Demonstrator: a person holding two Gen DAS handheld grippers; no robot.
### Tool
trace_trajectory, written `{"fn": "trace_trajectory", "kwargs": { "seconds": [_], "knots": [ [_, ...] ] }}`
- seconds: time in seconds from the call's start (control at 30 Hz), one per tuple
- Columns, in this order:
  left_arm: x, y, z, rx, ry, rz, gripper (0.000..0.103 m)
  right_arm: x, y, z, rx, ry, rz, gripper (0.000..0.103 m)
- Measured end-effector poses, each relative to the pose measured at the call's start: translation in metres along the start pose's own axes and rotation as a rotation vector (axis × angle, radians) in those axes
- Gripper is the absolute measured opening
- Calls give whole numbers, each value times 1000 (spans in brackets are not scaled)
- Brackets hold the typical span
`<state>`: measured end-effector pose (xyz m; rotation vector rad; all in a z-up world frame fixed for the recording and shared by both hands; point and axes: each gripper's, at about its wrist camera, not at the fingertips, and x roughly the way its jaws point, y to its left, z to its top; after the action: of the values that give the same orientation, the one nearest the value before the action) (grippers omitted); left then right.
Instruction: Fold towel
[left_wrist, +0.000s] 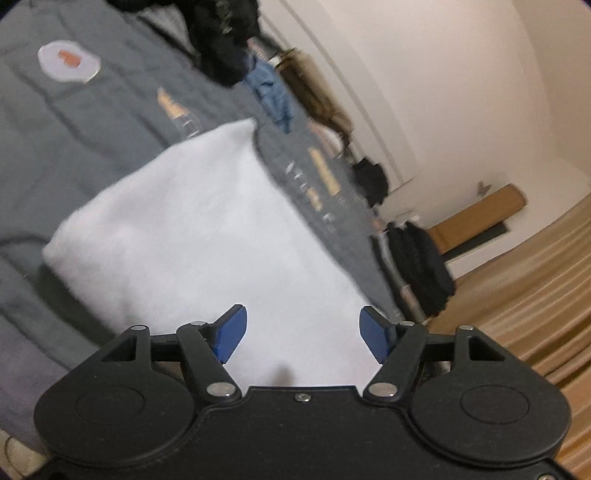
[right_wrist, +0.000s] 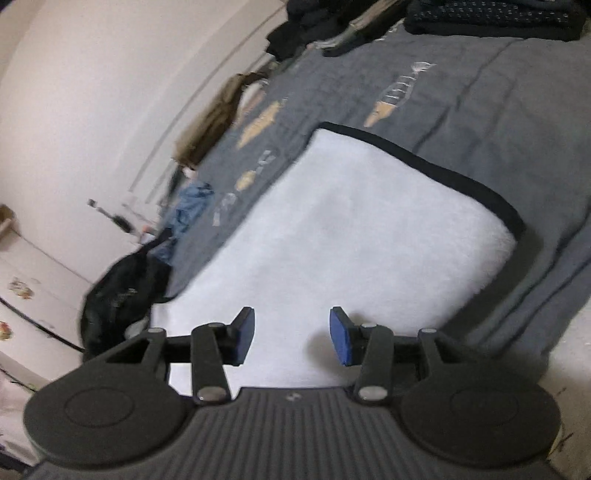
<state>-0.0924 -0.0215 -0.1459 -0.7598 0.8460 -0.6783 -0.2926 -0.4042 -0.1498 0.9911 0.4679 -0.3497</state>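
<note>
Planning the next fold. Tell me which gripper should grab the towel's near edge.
Either, marginally left. The left gripper and right gripper both hover open over the white towel; the left's wider opening suits the cloth.

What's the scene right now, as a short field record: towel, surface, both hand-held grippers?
towel: white towel, lying flat, dark trim along far edge
surface: grey bedspread with printed pattern
left hand-held gripper: open, over the towel's near edge, holding nothing
right hand-held gripper: open, over the towel's near part, holding nothing
clutter: dark clothes at far end of bed
</note>
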Motion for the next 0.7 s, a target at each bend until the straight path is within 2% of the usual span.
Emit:
{"fn": "trace_trajectory", "kwargs": {
  "seconds": [0.17, 0.3, 0.6, 0.63, 0.67, 0.7],
  "knots": [
    [3, 7, 3, -12, 0, 42, 67, -4, -22, 3, 61, -37, -98, 43],
    [-5, 11, 9, -20, -57, 113, 67, -9, -35, 9, 82, -80, -159, 43],
    [-37, 20, 25, -111, -162, 207, 66, -24, -34, 14, 13, -117, -239, 43],
    [-42, 18, 26, -122, -172, 213, 69, -25, -33, 15, 4, -117, -244, 43],
    [-47, 15, 28, -114, -180, 214, 76, -26, -32, 15, -9, -116, -247, 43],
    [-51, 9, 29, -81, -190, 218, 78, -26, -29, 14, -29, -115, -248, 43]
  ]
}}
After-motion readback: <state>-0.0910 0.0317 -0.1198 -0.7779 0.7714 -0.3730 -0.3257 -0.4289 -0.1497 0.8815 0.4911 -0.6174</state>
